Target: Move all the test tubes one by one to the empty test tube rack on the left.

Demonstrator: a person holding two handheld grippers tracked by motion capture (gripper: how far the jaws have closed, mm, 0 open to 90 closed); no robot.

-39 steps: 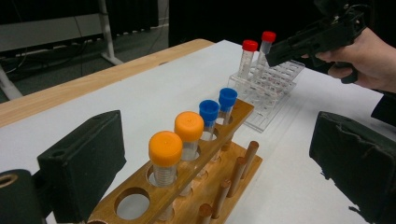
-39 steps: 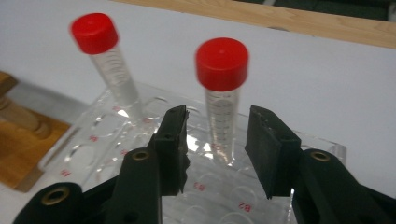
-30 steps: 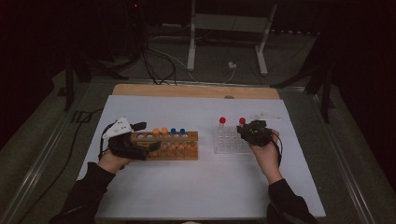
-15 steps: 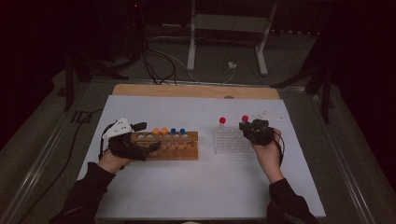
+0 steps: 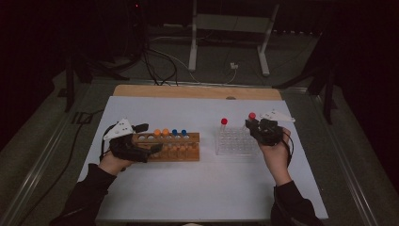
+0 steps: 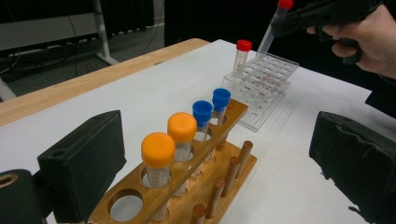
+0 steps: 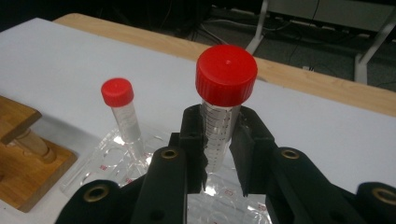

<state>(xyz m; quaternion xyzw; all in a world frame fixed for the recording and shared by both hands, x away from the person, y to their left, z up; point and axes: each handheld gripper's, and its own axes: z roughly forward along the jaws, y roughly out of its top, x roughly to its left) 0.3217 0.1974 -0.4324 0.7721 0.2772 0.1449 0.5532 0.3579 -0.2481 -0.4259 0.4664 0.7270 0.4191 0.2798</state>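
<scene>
Right gripper view, ribbed red-capped clear tube (image 7: 219,126), black tongs (image 7: 219,154)

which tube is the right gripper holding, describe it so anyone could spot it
On the white table, look to the clear plastic rack right of the wooden rack. Two red-capped tubes are there: one stands in the clear rack; the held tube is clamped in the right gripper, lifted above it.

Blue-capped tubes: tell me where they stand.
The two blue-capped tubes stand side by side in the wooden rack at the table's left, next to the orange-capped tubes.
</scene>
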